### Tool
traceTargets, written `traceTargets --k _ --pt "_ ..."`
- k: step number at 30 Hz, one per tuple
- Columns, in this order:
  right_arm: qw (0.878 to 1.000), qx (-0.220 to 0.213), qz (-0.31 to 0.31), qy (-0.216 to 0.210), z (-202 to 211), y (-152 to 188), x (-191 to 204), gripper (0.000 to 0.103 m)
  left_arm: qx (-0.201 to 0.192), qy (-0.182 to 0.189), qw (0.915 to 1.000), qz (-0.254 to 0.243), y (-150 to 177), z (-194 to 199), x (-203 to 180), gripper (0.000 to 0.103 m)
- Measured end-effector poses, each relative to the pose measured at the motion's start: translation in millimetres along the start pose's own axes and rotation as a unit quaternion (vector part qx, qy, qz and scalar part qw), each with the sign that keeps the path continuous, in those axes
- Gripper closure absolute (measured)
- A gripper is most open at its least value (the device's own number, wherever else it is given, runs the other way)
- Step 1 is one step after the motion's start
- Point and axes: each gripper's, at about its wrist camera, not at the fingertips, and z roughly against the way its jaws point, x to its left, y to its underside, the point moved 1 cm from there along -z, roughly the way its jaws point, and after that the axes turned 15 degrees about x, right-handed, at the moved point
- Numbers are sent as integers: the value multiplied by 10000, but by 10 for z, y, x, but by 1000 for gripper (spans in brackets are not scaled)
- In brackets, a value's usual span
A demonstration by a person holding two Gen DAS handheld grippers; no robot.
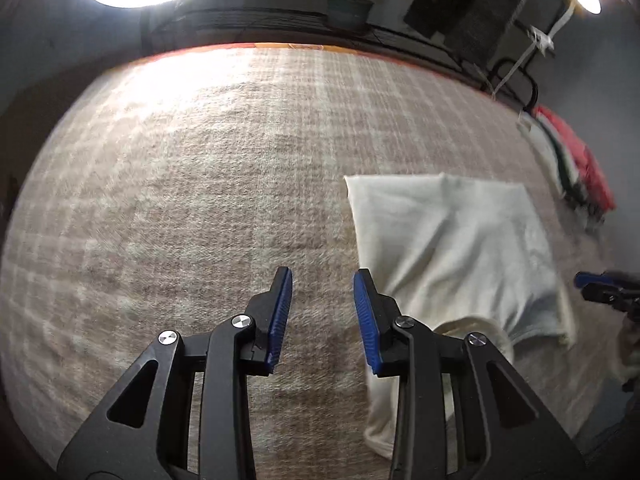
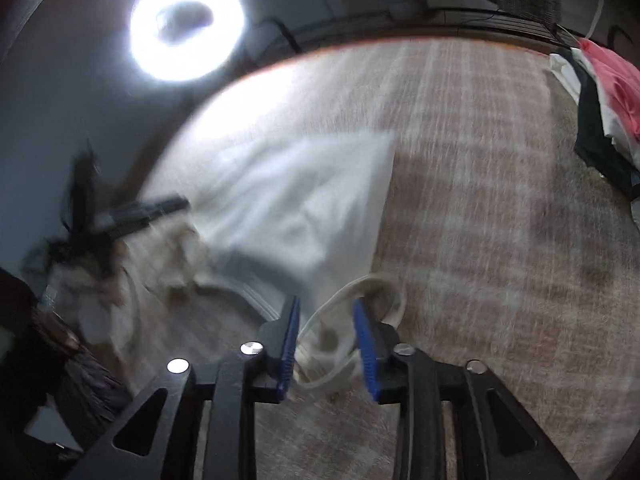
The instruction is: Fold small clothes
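Note:
A cream small garment (image 1: 452, 240) lies partly folded on the plaid blanket, right of centre in the left wrist view. My left gripper (image 1: 322, 280) is open and empty, hovering just left of the garment's near edge. The right gripper's blue tip (image 1: 600, 286) shows at the far right. In the blurred right wrist view the garment (image 2: 296, 204) lies ahead and left. My right gripper (image 2: 326, 308) is open, with the garment's rounded hem (image 2: 372, 284) lying between its jaws. The left gripper (image 2: 132, 216) shows blurred at left.
A brown and white plaid blanket (image 1: 180, 200) covers the surface. A pile of red, white and dark clothes (image 1: 576, 160) sits at the right edge, also in the right wrist view (image 2: 608, 100). A ring light (image 2: 186, 26) glares beyond the far edge.

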Motion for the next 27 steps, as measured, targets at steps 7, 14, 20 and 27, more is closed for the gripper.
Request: traceTargets --k 7,14,20,27 --pt "9944 -333 -727 -694 10 -152 -385 67 559 1302 9865 816 -90 -190 259 71" --pt "9867 -227 -1096 -1175 -171 -192 -644 68 594 1727 9776 1042 -105 -195 400 71" --pt "9758 -334 -1282 -1741 -328 -307 -747 70 563 1929 9739 1054 -209 -267 339 71" --pt "9732 -325 -1239 -1912 -425 -376 -640 76 538 1965 9740 988 -258 -299 260 71"
